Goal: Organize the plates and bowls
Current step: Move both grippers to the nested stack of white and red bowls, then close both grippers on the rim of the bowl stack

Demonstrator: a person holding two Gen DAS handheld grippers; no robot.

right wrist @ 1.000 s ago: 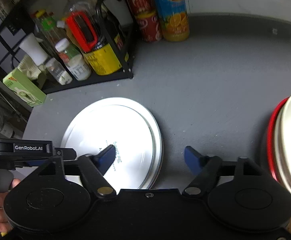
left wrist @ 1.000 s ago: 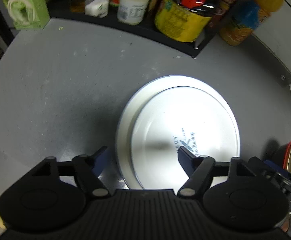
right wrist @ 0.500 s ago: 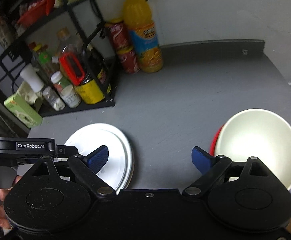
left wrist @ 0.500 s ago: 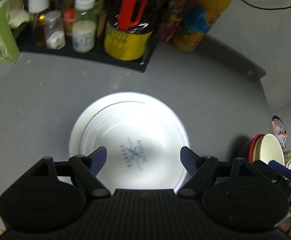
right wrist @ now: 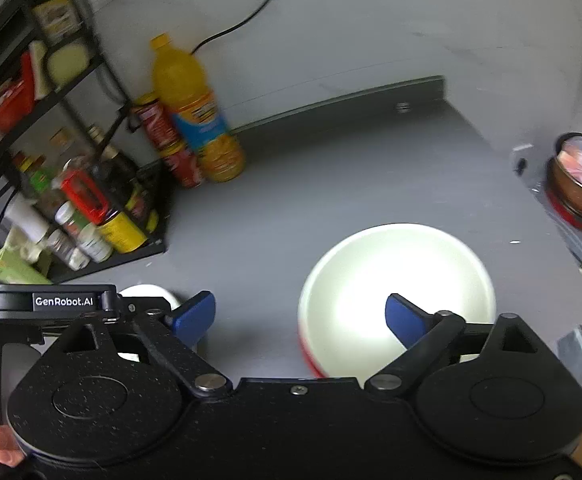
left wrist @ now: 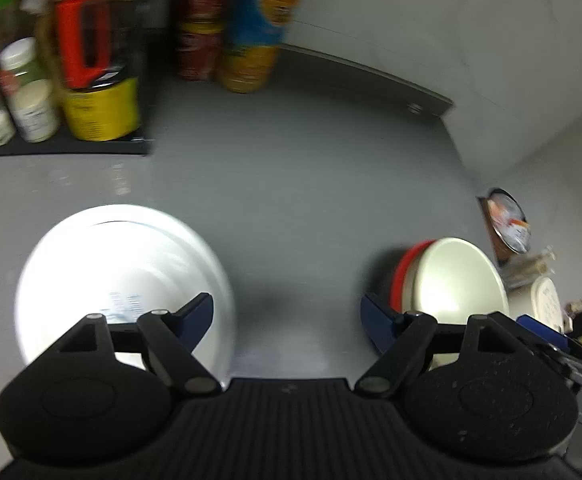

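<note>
Left wrist: left gripper (left wrist: pixel 287 316) agape, empty, above grey surface (left wrist: pixel 291 200). Plates (left wrist: pixel 123 280) left of bowl (left wrist: pixel 457 280), well apart.
Right wrist: right gripper (right wrist: pixel 301 318) jaws opening, nothing between them; bowl (right wrist: pixel 395 280) under its right finger (right wrist: pixel 405 318); bottle (right wrist: pixel 195 108) behind the bowl.

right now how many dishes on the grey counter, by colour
white round plates, stacked, count unclear: at least 2
cream round bowl: 1
red round bowl under the cream one: 1
total: at least 4
</note>
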